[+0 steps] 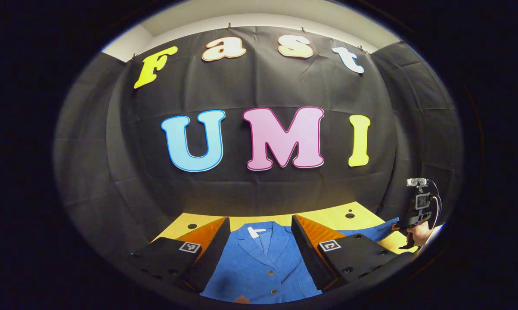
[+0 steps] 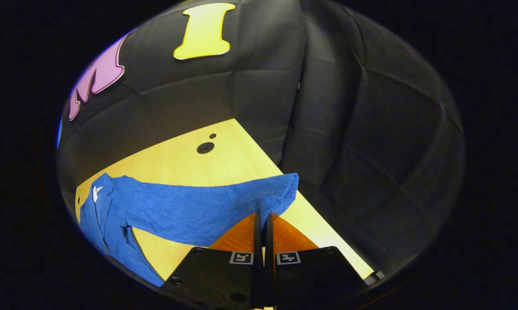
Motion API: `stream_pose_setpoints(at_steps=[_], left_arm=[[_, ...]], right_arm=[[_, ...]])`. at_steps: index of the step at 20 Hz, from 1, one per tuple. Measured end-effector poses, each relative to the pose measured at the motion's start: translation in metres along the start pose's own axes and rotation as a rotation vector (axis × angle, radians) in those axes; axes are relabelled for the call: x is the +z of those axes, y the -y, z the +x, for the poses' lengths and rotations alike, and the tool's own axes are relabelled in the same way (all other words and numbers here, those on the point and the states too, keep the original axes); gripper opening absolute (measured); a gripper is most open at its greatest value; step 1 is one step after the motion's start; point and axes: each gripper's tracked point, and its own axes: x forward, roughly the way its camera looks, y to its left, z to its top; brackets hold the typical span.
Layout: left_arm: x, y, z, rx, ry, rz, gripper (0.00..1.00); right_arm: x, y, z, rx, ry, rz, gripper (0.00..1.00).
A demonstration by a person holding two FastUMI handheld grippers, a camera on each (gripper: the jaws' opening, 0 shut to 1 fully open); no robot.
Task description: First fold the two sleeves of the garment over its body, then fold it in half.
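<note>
A: Jacket (image 1: 263,267) is lying flat on the yellow table (image 2: 185,159), collar toward the booth wall, buttons running down its middle. Its sleeve (image 2: 198,206) is stretching out sideways across the wood toward the table's edge.

B: And the right gripper (image 2: 263,224)?

A: Its fingers are pinching together on the cuff end of that sleeve; the fabric is rising slightly where it is clamped between them. In the left gripper view it is showing at the far right, a hand (image 1: 418,234) holding it by the sleeve's end.

B: The left gripper (image 1: 261,241)?

A: Its fingers are standing spread wide apart over the jacket's chest, grasping nothing, with the lapels showing between them.

B: So the first sleeve fold is only starting, by my reading. How should it be done?

A: I am judging that the cuff needs lifting just clear of the table, then carrying in an arc across toward the buttons, so the sleeve creases at the shoulder seam rather than dragging the body sideways. The free gripper pressing down on the chest would be helping to keep the jacket from sliding, and the cuff should be laid flat before the fingers are letting go
</note>
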Motion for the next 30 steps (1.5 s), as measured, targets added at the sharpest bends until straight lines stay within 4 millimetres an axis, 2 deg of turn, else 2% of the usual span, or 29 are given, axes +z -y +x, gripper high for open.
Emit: stream_pose_setpoints(at_steps=[4,6,10,12,14,15,17,19,21,22,24,27,30], left_arm=[[-0.009,-0.049,-0.023,0.019,0.025,-0.024,0.83],[-0.018,-0.085,-0.037,0.046,0.025,-0.053,0.82],[-0.052,-0.172,-0.062,0.144,0.009,-0.089,0.82],[-0.079,-0.215,-0.067,0.209,-0.021,-0.056,0.82],[-0.1,-0.25,-0.073,0.25,-0.04,-0.046,0.82],[-0.108,-0.265,-0.075,0.266,-0.05,-0.062,0.82],[-0.128,-0.293,-0.079,0.301,-0.084,-0.119,0.83],[-0.15,-0.319,-0.088,0.347,-0.125,-0.168,0.82],[-0.164,-0.343,-0.096,0.4,-0.145,-0.165,0.82],[-0.171,-0.352,-0.1,0.422,-0.159,-0.145,0.82],[-0.183,-0.365,-0.104,0.443,-0.183,-0.107,0.82],[-0.196,-0.372,-0.093,0.418,-0.196,-0.122,0.82],[-0.223,-0.373,-0.071,0.379,-0.231,-0.156,0.82]], right_arm=[[0.043,-0.048,-0.055,0.016,0.087,-0.078,0.05],[0.066,-0.087,-0.091,0.058,0.114,-0.062,0.05],[0.109,-0.188,-0.155,0.163,0.227,-0.113,0.04],[0.126,-0.255,-0.181,0.241,0.269,-0.122,0.04],[0.12,-0.325,-0.191,0.315,0.285,-0.144,0.04],[0.112,-0.359,-0.197,0.358,0.279,-0.158,0.04],[0.083,-0.423,-0.201,0.448,0.237,-0.174,0.04],[0.034,-0.481,-0.186,0.525,0.166,-0.201,0.04],[-0.023,-0.525,-0.167,0.583,0.087,-0.208,0.04],[-0.052,-0.542,-0.156,0.592,0.048,-0.222,0.05],[-0.096,-0.567,-0.142,0.633,-0.023,-0.23,0.05],[-0.152,-0.59,-0.126,0.656,-0.108,-0.239,0.05],[-0.18,-0.606,-0.125,0.698,-0.172,-0.213,0.06]])
